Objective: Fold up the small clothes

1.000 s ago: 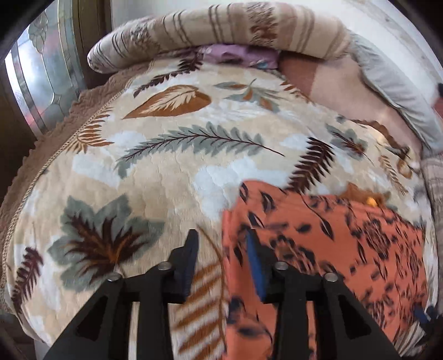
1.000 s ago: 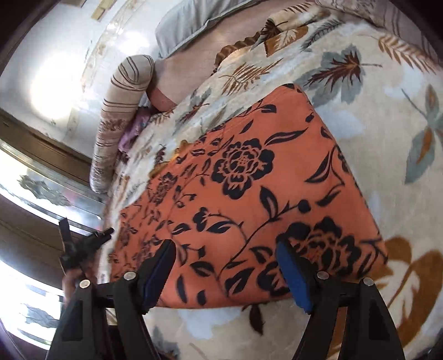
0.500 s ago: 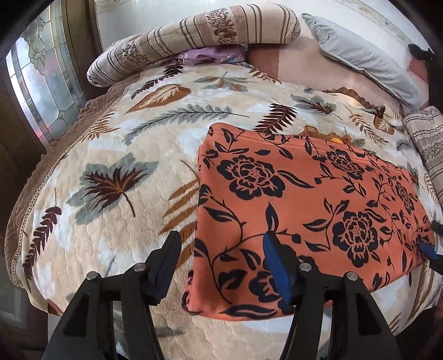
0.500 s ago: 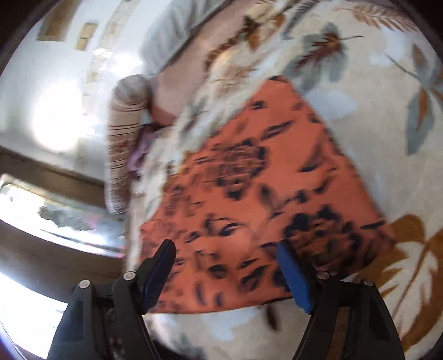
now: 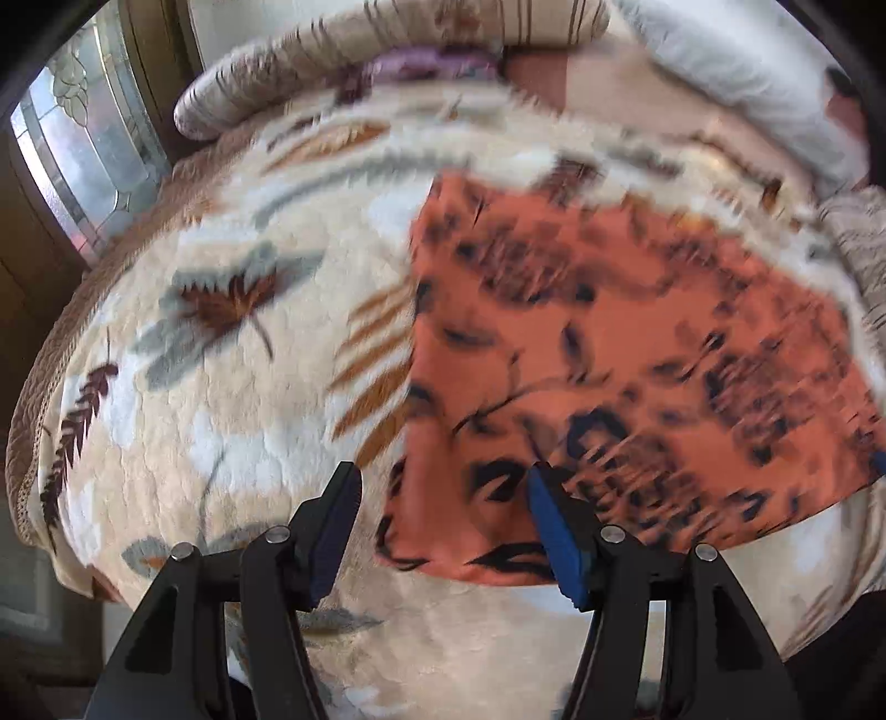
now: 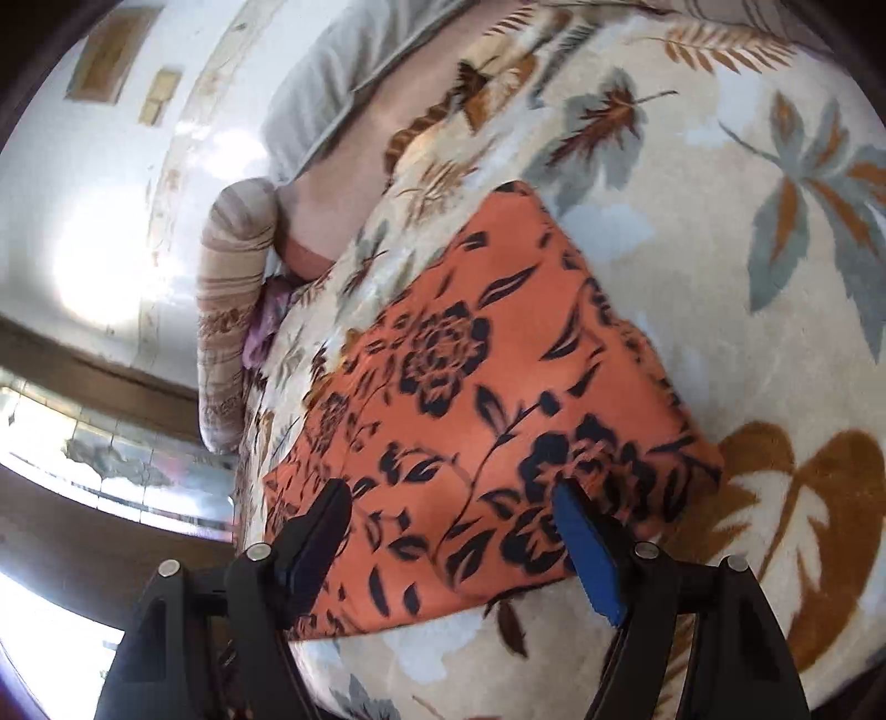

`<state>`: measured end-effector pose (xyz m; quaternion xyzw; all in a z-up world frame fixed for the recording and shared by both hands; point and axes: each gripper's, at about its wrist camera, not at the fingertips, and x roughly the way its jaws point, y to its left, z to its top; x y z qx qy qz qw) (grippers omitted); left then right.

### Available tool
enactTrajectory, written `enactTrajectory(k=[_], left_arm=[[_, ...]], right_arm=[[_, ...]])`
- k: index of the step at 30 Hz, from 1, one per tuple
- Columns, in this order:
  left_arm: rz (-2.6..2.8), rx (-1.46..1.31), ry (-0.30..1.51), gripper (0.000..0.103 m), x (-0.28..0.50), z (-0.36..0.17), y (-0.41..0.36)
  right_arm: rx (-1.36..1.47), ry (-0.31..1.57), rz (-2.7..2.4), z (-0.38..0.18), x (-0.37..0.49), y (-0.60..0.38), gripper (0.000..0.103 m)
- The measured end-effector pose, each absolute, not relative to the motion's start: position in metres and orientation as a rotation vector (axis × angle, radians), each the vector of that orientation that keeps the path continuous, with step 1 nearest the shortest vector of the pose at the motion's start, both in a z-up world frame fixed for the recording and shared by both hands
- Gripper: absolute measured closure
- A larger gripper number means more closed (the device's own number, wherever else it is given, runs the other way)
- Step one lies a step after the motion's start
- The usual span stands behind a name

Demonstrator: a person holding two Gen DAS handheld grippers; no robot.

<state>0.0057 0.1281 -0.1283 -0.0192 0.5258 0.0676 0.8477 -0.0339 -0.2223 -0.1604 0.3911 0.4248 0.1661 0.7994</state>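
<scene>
An orange garment (image 5: 626, 354) printed with dark navy flowers and leaves lies folded into a flat, roughly rectangular panel on the bed (image 5: 232, 443), near the bed's front edge and toward its right side in the left wrist view. The cloth looks thin and smooth, its near edge a soft fold that sits just proud of the bedcover. That cover is a plush, quilted fleece blanket in cream, patterned with large grey, brown and rust leaves, and it falls away over the rounded left edge of the bed. At the head of the bed a long striped bolster (image 5: 387, 50) in beige and brown lies across, with a crumpled bit of purple cloth (image 5: 432, 61) tucked against it and a grey pillow (image 6: 332, 83) beside. The left gripper (image 5: 443, 493) hovers over the near left corner of the garment; its fingers (image 5: 332, 520) have just been opening and stand well apart, the corner of the orange cloth showing between them but not pinched. The left view is smeared with motion blur. The right gripper (image 6: 448, 515) hangs above the near right part of the same garment, its black, blue-padded fingers (image 6: 587, 554) spread wide and gripping nothing. A window with patterned glass (image 5: 83, 144) stands beyond the bed's left side.
</scene>
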Motion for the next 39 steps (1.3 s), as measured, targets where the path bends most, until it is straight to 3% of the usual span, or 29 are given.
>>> enactTrajectory(k=[10, 16, 39], left_arm=[[0.159, -0.077, 1.058, 0.036, -0.014, -0.118, 0.139], [0.16, -0.088, 1.071, 0.036, -0.016, -0.13, 0.142], [0.146, -0.096, 1.06, 0.036, -0.026, -0.134, 0.142]], right_arm=[[0.979, 0.948, 0.318, -0.185, -0.081, -0.24, 0.025], [1.093, 0.924, 0.254, -0.203, -0.058, -0.258, 0.025], [1.043, 0.888, 0.209, -0.197, -0.031, -0.255, 0.024]])
